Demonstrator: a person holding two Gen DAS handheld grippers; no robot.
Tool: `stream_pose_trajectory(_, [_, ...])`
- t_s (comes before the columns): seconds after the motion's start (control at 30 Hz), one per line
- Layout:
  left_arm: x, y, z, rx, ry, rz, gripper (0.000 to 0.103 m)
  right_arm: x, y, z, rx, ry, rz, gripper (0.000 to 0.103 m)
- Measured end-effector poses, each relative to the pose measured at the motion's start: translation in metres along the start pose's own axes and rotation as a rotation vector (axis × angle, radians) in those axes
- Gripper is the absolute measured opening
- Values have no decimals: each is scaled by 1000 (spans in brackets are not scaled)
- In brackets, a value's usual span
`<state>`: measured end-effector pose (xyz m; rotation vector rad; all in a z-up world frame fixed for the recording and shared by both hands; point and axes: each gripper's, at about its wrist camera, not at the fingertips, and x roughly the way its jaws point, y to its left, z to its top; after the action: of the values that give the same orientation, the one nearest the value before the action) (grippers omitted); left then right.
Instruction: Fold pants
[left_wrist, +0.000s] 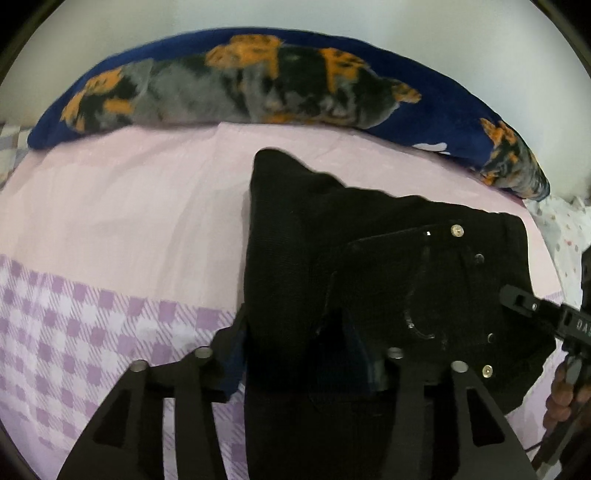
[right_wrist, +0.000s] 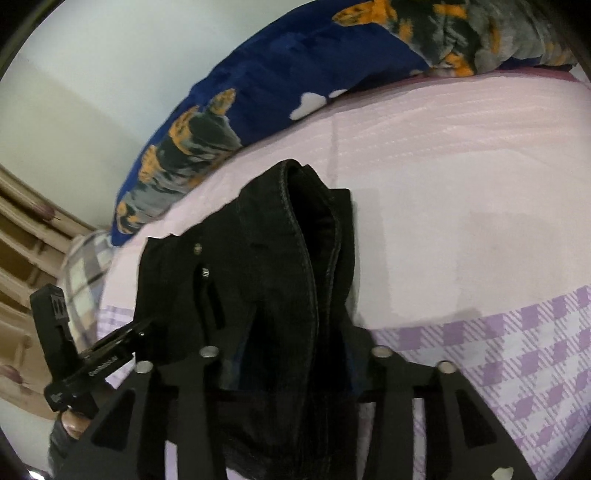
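We see black pants (left_wrist: 332, 266) folded into thick bundle on pink bed sheet, centre to lower right of left wrist frame. Waistband end at right: metal button, rivets, pocket stitching face up. In right wrist frame, pants (right_wrist: 280, 280) sit centre, stitched seams running top to bottom, layers bunched, not flat.

Bedsheet (left_wrist: 122, 206) lies bare and open to the left of the left gripper (left_wrist: 306, 354) and ahead of it, up to the blanket (left_wrist: 258, 85). That rolled blanket runs along the far edge against the wall, blocking travel beyond. Black pants (left_wrist: 369, 266) fill the space directly ahead and between its fingers. Right gripper (right_wrist: 291, 354) stands close on the right. From the right gripper, the sheet is clear to its right; pants heap (right_wrist: 295, 236) straight ahead.
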<state>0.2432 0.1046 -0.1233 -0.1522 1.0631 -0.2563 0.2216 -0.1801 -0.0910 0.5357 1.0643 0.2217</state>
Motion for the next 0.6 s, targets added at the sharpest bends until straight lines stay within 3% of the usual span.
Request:
stream_pose_trajectory(0.13, [-3,1,-7,-28,3,18,58,-2,-2,-6,1,-4,-29,51])
stream_pose_trajectory(0.4, [-35,-17,-48,6,-19,156,60,-27,11,-32,-68,-34,-127,61])
stream_pose_trajectory(0.6, [-74,-24,-81,-32,-73,206,60,-69,27,-66,-135,-144,-200,68])
